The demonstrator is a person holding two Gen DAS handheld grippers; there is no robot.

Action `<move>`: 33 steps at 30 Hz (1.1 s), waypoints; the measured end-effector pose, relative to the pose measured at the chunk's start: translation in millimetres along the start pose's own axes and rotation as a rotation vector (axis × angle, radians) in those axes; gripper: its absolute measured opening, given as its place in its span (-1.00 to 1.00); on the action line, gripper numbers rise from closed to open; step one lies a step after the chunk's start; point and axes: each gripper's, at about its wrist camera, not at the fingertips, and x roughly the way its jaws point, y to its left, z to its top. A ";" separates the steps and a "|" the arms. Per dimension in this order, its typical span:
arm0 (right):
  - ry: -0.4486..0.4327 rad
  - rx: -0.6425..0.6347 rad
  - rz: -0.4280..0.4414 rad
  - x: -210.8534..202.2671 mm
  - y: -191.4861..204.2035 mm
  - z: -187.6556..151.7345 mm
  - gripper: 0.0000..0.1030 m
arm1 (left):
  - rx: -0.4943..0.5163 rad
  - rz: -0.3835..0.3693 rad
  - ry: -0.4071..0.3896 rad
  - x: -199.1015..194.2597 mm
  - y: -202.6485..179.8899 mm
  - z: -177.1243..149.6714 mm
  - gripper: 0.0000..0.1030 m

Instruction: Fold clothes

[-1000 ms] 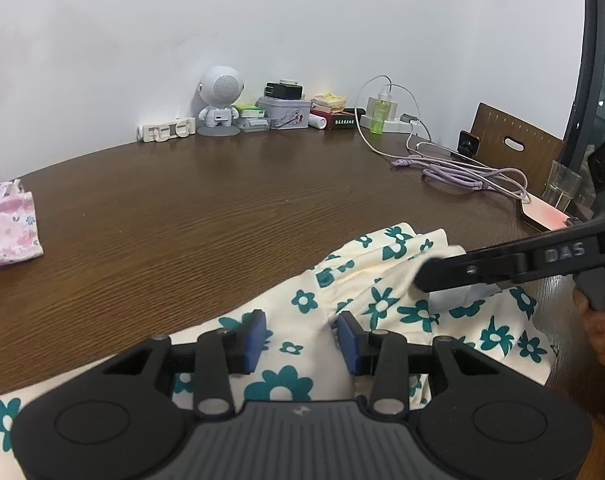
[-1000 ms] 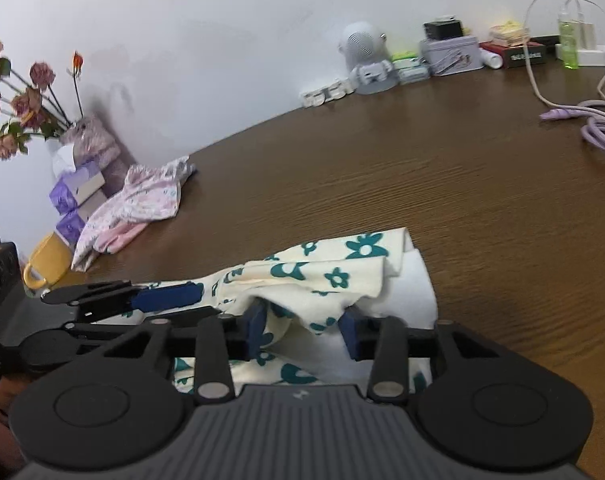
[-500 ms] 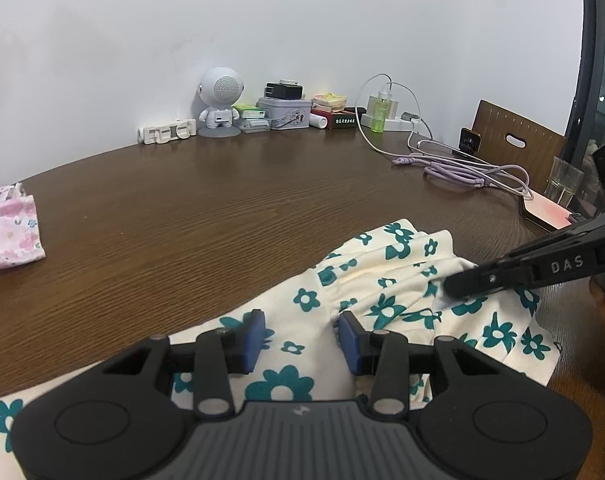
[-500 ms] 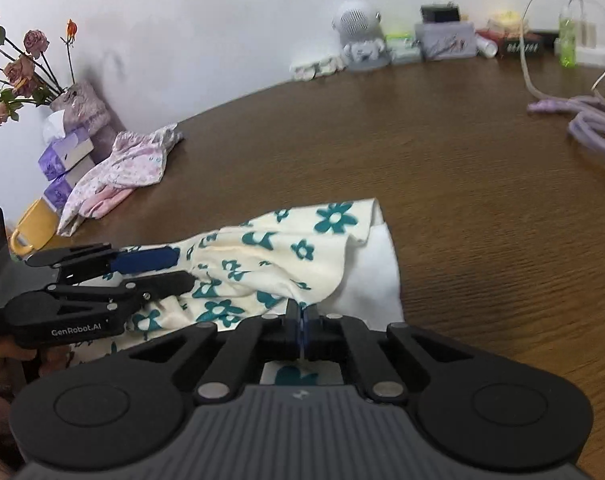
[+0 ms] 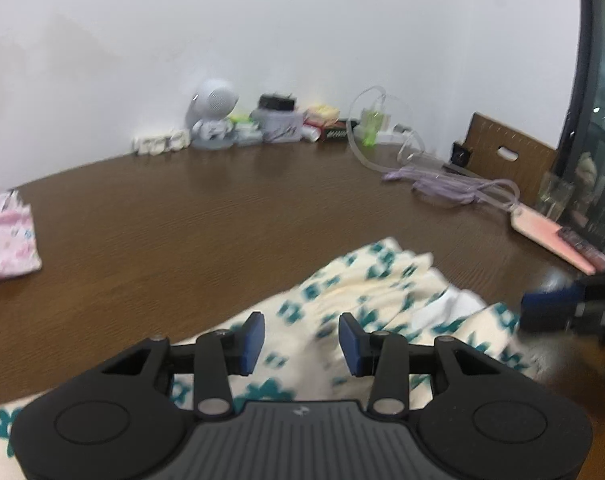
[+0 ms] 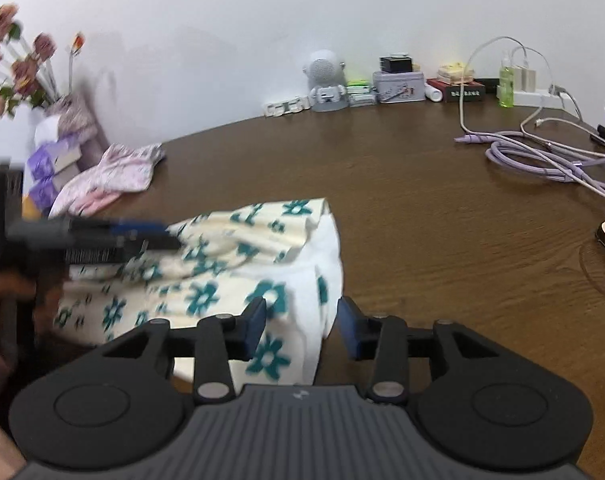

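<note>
A cream garment with teal flowers (image 5: 382,280) lies bunched on the brown table (image 5: 182,220), with a white lining showing at its right side (image 6: 326,248). My left gripper (image 5: 301,340) hovers over the cloth with its blue pads apart and pressing on nothing. In the right wrist view it reaches in from the left (image 6: 170,236) above the garment. My right gripper (image 6: 301,324) is opening; the garment's right edge lies beneath the gap, touched by neither pad. From the left wrist view it shows blurred at the right edge (image 5: 526,312).
A pink floral garment (image 6: 114,176) lies at the far left by tissue packs (image 6: 50,164) and a vase of flowers (image 6: 18,68). Purple cables (image 6: 542,156), a pink phone (image 5: 550,240) and a glass (image 5: 554,200) sit at the right. A robot figurine (image 6: 324,80) and boxes line the wall.
Half a second ago my right gripper was shut on the garment's edge; it has since let go, opened and drawn back to the right. The left gripper has stayed put.
</note>
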 end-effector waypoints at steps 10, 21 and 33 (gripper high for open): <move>0.018 -0.053 -0.012 39.7 11.2 9.5 -0.78 | -0.019 -0.045 0.098 57.7 -30.8 22.3 -0.30; -0.016 -0.068 -0.025 63.8 12.2 14.0 -0.82 | 0.003 -0.089 0.102 56.6 -32.9 10.1 -0.30; -0.026 -0.039 0.006 8.4 13.1 -4.7 -0.41 | -0.031 -0.152 0.084 39.0 -16.2 13.2 -0.03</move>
